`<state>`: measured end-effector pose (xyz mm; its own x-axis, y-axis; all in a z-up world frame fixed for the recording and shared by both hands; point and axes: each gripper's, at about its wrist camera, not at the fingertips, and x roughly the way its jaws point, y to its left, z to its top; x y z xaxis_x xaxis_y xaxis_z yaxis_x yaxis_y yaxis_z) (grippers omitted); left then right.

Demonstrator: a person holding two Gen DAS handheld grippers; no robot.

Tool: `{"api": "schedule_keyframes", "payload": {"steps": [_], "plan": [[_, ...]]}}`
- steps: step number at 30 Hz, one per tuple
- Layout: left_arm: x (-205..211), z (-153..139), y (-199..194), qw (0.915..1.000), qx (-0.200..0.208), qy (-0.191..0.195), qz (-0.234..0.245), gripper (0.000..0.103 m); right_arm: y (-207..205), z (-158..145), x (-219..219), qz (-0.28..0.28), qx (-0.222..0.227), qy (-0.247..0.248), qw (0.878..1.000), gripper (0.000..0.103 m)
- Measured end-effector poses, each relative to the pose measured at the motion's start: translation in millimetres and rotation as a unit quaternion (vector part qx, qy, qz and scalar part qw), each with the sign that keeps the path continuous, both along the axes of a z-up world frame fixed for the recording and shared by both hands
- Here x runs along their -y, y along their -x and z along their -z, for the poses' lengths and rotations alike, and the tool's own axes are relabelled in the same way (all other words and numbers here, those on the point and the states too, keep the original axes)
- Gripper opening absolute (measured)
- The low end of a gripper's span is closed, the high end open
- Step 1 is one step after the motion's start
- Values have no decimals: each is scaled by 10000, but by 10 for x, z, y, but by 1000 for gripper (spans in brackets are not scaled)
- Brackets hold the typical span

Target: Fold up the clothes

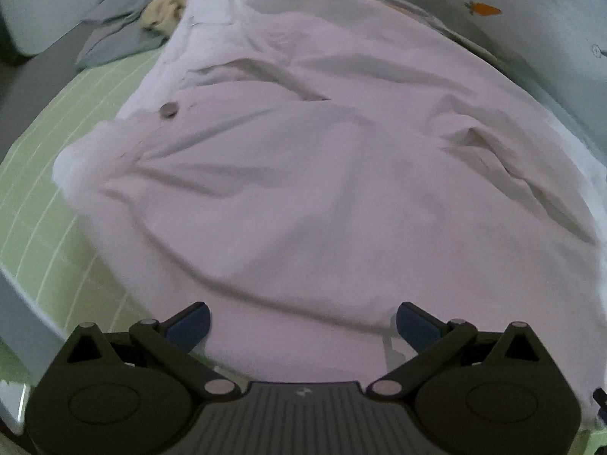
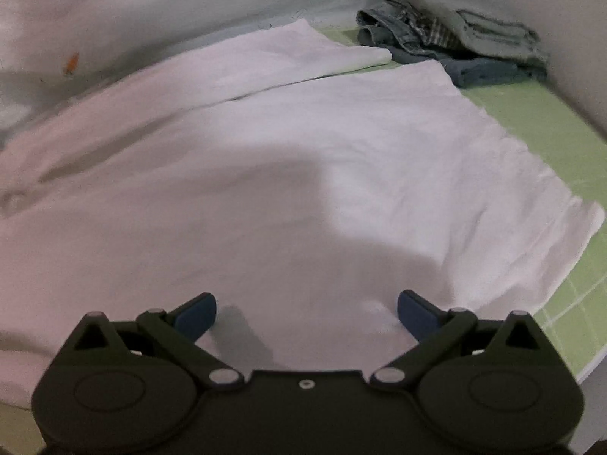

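- White garment [image 1: 322,174] lies spread flat, filling most of both views straight ahead of both sets of fingers; creased, w/ one dark button [image 1: 169,109] ahead-left of the left gripper's fingers.
- In right wrist view the same white garment [image 2: 303,144] shows two leg-like panels, a narrow gap of mat btwn them far ahead; hem edge runs off to the right of the fingers.
- Left gripper [image 1: 302,322]: fingers wide apart, nothing btwn them, tips over the near edge of the cloth.
- Right gripper [image 2: 306,318]: fingers wide apart too, empty, just above the cloth; its shadow falls on the fabric ahead.
- Surface: green mat w/ white grid lines [image 1: 49,204], bare to the left of the left fingers; same mat [image 2: 531,113] bare to the right of the right fingers.
- Backdrop: pale sheet w/ small orange carrot prints [image 1: 531,30] behind the garment, 1 print seen left view, 2 in right view [image 2: 71,62].
- Others, far ahead-left of left fingers: 1 grey garment [image 1: 121,26] and 1 beige one [image 1: 170,3], bunched, touching the white cloth's far corner.
- Far ahead-right of right fingers: pile of folded denim and a checked piece [image 2: 455,45], just beside the panel ends.
- Nothing blocks either gripper's path to the cloth.
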<state>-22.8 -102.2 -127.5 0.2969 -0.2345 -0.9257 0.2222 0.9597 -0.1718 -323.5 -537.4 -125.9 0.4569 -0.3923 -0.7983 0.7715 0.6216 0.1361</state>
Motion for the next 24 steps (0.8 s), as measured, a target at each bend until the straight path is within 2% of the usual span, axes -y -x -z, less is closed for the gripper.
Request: {"api": "schedule_keyframes", "payload": {"steps": [4, 7, 10, 13, 16, 20, 24], "plan": [[-157, -12, 52, 9993, 148, 24, -342, 103, 395, -54, 66, 268, 877, -566, 9942, 103], [-296, -17, 61, 9973, 142, 60, -721, 103, 666, -34, 172, 571, 1575, -1053, 9802, 103], [-423, -34, 53, 9950, 195, -27, -975, 103, 918, -31, 257, 1155, 2074, -1157, 9645, 103], [-561, -84, 41, 9925, 341, -137, -1164, 103, 1104, -9, 341, 1803, 2255, -1112, 9509, 103], [-707, -90, 14, 9886, 388, -231, -1434, 103, 1209, 9, 396, 2223, 2234, -927, 9445, 103], [-859, -76, -57, 9802, 478, -497, -1854, 103, 1158, 39, 486, 2489, 2158, -726, 9414, 103], [-936, -48, -168, 9781, 521, -381, -1979, 103, 1055, 89, 564, 2776, 2074, -537, 9365, 103]]}}
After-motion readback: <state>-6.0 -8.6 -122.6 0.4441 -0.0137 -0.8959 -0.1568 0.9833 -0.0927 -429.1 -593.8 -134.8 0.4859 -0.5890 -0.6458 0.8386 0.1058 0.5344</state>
